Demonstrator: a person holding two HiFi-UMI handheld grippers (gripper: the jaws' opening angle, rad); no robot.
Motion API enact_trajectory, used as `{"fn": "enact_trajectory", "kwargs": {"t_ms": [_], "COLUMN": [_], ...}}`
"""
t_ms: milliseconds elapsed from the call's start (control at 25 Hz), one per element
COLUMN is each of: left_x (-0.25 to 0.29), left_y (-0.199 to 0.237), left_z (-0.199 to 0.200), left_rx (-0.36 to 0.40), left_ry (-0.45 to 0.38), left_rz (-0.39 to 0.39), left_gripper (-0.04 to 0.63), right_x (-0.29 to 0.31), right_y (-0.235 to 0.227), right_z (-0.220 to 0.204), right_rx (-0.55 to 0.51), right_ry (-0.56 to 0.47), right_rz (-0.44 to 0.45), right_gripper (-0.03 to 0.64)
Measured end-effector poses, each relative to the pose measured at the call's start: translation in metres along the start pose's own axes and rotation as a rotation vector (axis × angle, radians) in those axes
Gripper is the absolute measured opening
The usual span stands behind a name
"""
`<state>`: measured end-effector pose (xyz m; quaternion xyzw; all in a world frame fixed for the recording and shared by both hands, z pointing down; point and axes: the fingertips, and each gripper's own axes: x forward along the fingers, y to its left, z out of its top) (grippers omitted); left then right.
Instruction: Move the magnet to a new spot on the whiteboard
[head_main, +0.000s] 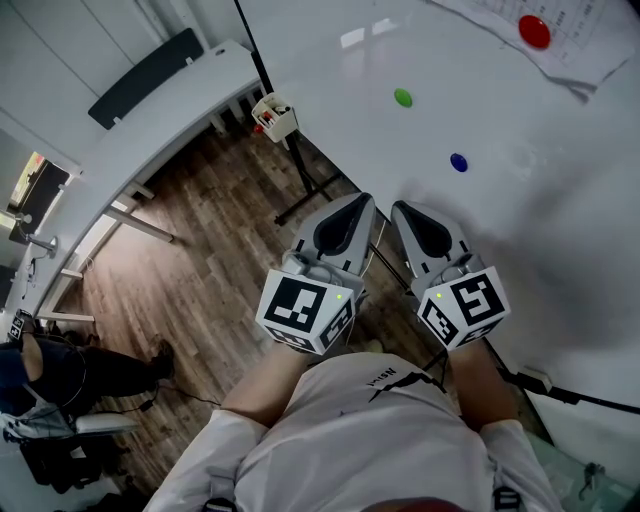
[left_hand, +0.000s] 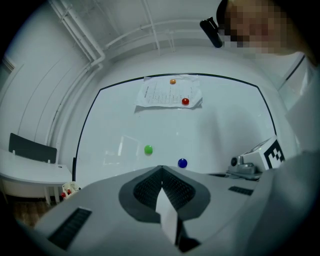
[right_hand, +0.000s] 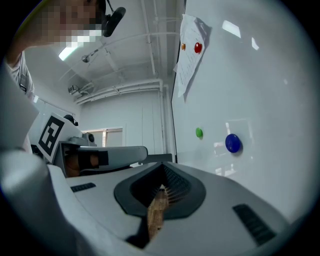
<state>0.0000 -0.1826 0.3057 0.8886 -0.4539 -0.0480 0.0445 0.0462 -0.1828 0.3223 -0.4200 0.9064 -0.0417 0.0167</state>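
Observation:
A whiteboard (head_main: 480, 220) stands ahead on the right. On it sit a green magnet (head_main: 403, 97) and a blue magnet (head_main: 458, 162). A red magnet (head_main: 534, 31) pins a paper sheet (head_main: 570, 50). My left gripper (head_main: 360, 203) and right gripper (head_main: 404, 209) are side by side below the blue magnet, both shut and empty, clear of the board. The left gripper view shows the green magnet (left_hand: 148, 149), blue magnet (left_hand: 182, 163), red magnet (left_hand: 185, 101) and an orange magnet (left_hand: 173, 81) beyond the left gripper (left_hand: 161, 168). In the right gripper view the blue magnet (right_hand: 233, 143) is closest to the right gripper (right_hand: 162, 165).
A small box of markers (head_main: 274, 115) hangs at the board's lower corner by the black stand leg (head_main: 305, 180). A white desk (head_main: 150, 130) runs along the left above wooden floor (head_main: 200, 290). A person (head_main: 60, 370) sits at lower left. A cable and plug (head_main: 535, 380) lie under the board.

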Motion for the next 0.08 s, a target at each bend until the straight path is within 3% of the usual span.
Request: {"fn": "enact_trajectory", "kwargs": {"t_ms": [80], "left_x": [0.0011], "left_y": [-0.0006], "left_z": [0.0012], "left_rx": [0.001], "left_ry": [-0.001], "left_rz": [-0.001], "left_gripper": [0.012], "right_x": [0.0004], "right_y": [-0.0006], "right_z": [0.0018], "right_rx": [-0.004], "right_ry": [0.0], "right_rz": [0.0], "right_gripper": [0.012]}}
